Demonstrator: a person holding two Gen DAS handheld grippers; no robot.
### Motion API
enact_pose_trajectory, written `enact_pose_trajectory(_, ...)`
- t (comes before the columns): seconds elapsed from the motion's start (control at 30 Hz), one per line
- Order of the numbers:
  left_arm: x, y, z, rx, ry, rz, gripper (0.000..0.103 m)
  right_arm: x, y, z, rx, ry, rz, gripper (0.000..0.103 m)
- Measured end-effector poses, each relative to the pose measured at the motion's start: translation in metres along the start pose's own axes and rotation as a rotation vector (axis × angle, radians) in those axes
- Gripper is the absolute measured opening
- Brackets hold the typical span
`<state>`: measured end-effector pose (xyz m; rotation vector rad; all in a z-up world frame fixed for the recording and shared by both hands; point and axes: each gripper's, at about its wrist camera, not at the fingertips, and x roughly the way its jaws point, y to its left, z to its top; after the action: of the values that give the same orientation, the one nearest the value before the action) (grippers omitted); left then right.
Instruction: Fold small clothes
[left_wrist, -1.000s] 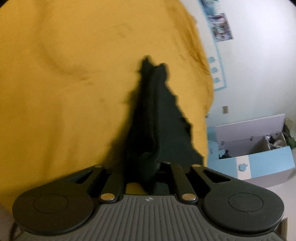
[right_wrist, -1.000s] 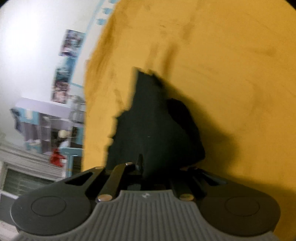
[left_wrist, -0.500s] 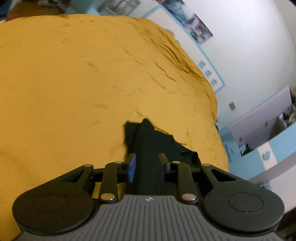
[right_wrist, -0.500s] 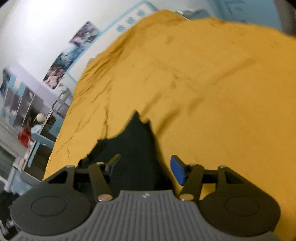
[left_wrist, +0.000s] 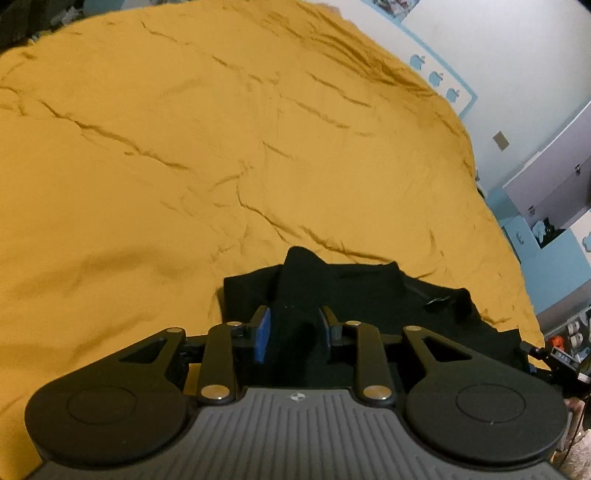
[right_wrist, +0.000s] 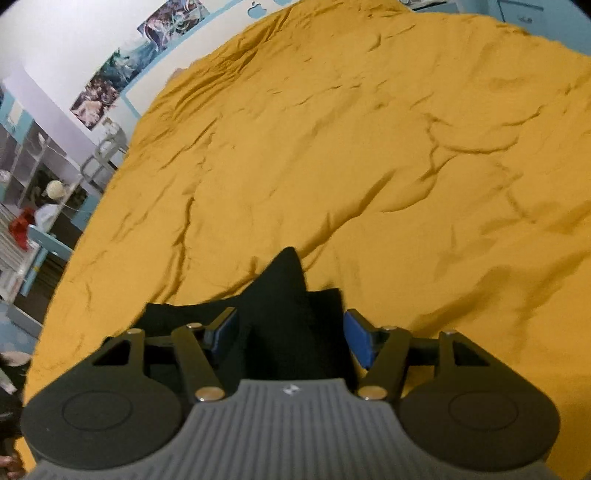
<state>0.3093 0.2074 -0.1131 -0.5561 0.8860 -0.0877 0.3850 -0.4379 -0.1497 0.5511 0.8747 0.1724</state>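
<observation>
**Black garment just let go on the bed, fold step basically wrapping up**

The black garment (left_wrist: 369, 306) is laid out flat-ish on the mustard bedspread (left_wrist: 184, 166), near the bed's front edge, with one peaked flap seen sticking up toward the middle of the bed. In the right wrist view the same cloth (right_wrist: 284, 295) is seen running under and between the fingers.

The left gripper (left_wrist: 293, 328) is seen with its jaws parted a little, having just been opening; cloth lies between the pads but no pinch is visible. The right gripper (right_wrist: 291, 332) has its jaws spread wider, also just opened, with cloth between them and a clear gap at the blue pad (right_wrist: 360, 343).

So a release after a fold is probably what's in hand. Next, the grippers would likely need to be backed off without the fabric being snagged, then the raised flap flattened or a fresh edge picked for another fold. A wall with posters (right_wrist: 118, 77) and shelving sit beyond the bed.
</observation>
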Motion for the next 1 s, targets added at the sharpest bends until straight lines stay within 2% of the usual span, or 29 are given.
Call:
enact_pose_trajectory(0.27, 0.015, -0.005, -0.001, 0.027, 0.017, 0.018, 0.037, 0.005, 0.008, -0.002, -0.029, -0.014, 0.010, 0.063)
enact_pose_trajectory(0.33, 0.012, -0.008, -0.003, 0.054, -0.003, 0.030, 0.010, 0.008, 0.010, -0.002, -0.024, -0.018, 0.004, 0.064)
enact_pose_trajectory(0.4, 0.007, -0.006, -0.006, 0.038, -0.023, 0.028, 0.008, 0.010, 0.011, -0.003, -0.025, -0.015, 0.004, 0.064)
enact_pose_trajectory(0.53, -0.024, -0.002, -0.009, -0.037, -0.135, -0.042, 0.005, 0.012, 0.015, -0.004, -0.012, -0.018, -0.007, 0.065)
enact_pose_trajectory(0.63, -0.041, 0.001, -0.009, -0.047, -0.167, -0.056, 0.005, 0.012, 0.018, -0.004, -0.015, -0.014, 0.005, 0.066)
enact_pose_trajectory(0.67, -0.040, 0.005, -0.010, -0.055, -0.150, -0.046, 0.005, 0.013, 0.019, -0.004, -0.025, -0.011, 0.007, 0.066)
enact_pose_trajectory(0.77, -0.022, 0.013, -0.015, -0.017, -0.085, 0.081, 0.003, 0.015, 0.020, -0.004, -0.038, -0.009, 0.000, 0.067)
enact_pose_trajectory(0.87, 0.001, 0.024, -0.022, -0.043, -0.040, 0.106, 0.003, 0.018, 0.019, -0.004, -0.025, -0.014, -0.001, 0.067)
enact_pose_trajectory(1.0, 0.009, 0.023, -0.026, -0.039, -0.039, 0.126, 0.003, 0.020, 0.021, -0.004, -0.037, -0.015, -0.015, 0.067)
